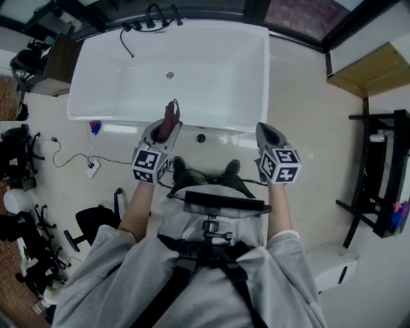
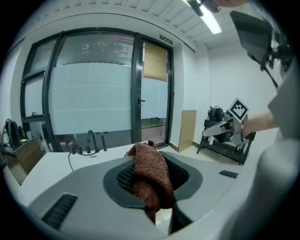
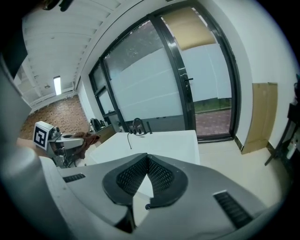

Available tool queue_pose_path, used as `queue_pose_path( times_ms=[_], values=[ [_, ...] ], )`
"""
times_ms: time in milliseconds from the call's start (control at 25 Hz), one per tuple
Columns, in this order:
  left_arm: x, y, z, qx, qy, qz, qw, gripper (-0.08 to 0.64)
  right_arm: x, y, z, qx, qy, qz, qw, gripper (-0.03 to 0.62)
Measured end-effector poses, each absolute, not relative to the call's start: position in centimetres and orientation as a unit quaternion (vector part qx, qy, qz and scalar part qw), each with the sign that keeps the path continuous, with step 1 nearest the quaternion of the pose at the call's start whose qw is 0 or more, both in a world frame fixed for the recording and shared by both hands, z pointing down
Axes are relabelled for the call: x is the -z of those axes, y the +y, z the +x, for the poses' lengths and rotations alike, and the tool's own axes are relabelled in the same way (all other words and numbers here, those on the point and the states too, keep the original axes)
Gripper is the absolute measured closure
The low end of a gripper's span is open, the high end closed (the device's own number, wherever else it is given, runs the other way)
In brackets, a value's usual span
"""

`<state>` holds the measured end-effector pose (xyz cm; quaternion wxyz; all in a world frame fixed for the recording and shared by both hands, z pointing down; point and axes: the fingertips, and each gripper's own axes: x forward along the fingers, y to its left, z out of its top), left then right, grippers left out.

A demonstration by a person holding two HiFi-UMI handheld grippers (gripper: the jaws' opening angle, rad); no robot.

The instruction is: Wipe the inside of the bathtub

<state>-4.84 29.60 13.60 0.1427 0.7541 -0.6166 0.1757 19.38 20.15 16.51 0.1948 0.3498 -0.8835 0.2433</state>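
The white bathtub (image 1: pixel 211 70) lies straight ahead in the head view, with its drain (image 1: pixel 170 75) near the middle. My left gripper (image 1: pixel 169 118) hangs over the tub's near rim, shut on a dark red-brown cloth (image 1: pixel 170 117). In the left gripper view the cloth (image 2: pixel 150 180) fills the gap between the jaws and droops downward. My right gripper (image 1: pixel 264 130) is held beside the tub's near right corner, shut with nothing in it. The right gripper view shows its pads (image 3: pixel 161 176) meeting at the tip, and the tub (image 3: pixel 159 143) beyond them.
Black taps (image 1: pixel 154 13) and a black hose (image 1: pixel 125 40) sit at the tub's far end. A black rack (image 1: pixel 378 173) and cardboard (image 1: pixel 371 70) stand to the right. On the left floor are a cable and power strip (image 1: pixel 93 170) and office chairs (image 1: pixel 90 224).
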Motion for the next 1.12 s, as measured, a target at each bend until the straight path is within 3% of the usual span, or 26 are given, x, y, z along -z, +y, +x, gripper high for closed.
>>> queue_pose_path(
  times_ms=[600, 1120],
  values=[
    [-13.3, 32.9, -13.5, -0.175, -0.593, 0.770, 0.156, 0.462, -18.0, 24.2, 13.7, -0.257, -0.848, 0.416, 0.203, 0.589],
    [-12.4, 33.0, -13.4, -0.163, -0.607, 0.762, 0.158, 0.462, -18.8, 24.3, 13.9, -0.252, -0.852, 0.402, 0.220, 0.589]
  ],
)
